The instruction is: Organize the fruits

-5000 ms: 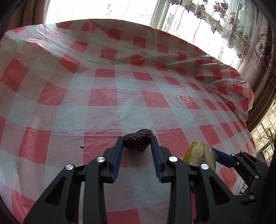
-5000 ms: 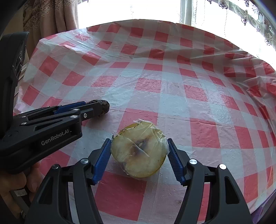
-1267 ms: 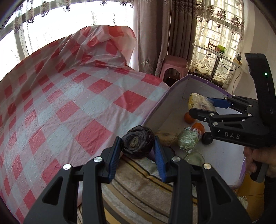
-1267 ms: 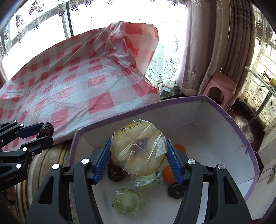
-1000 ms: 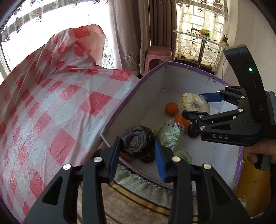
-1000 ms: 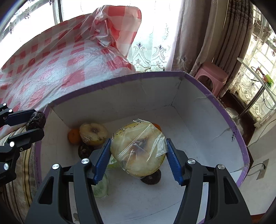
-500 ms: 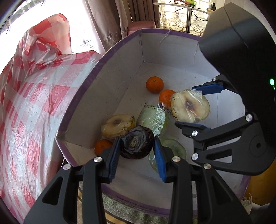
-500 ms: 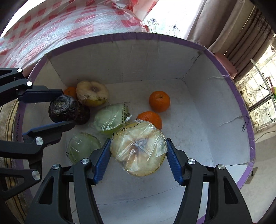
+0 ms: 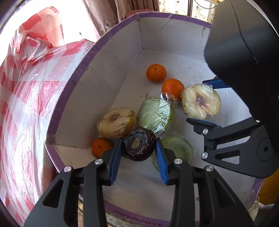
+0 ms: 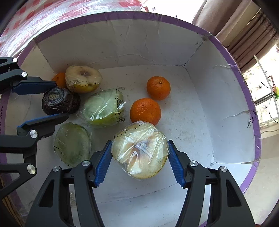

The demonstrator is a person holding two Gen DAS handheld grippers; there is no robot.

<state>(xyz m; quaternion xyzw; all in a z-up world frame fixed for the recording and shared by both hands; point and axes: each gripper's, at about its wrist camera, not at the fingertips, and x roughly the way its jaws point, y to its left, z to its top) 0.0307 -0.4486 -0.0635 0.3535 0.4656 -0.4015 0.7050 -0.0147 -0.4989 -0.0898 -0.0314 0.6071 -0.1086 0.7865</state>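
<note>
Claws [image 9: 138,152] [image 10: 139,153] hold fruit above box [image 10: 226,97] crowded with oranges [image 10: 145,110]

Carried off the checked tablecloth [image 9: 26,97] and lowered deep into the purple-rimmed box [image 10: 122,45]: dark shrivelled fruit [image 9: 138,147] in left gripper [image 9: 138,153], wrapped half fruit [image 10: 139,149] in right gripper [image 10: 138,157], now among the oranges [image 10: 145,110]

Bright daylight pours through a window [image 9: 200,5] behind brownish curtains [image 9: 111,19]; a red-checked tablecloth [image 9: 26,87] drapes the table's edge.
</note>
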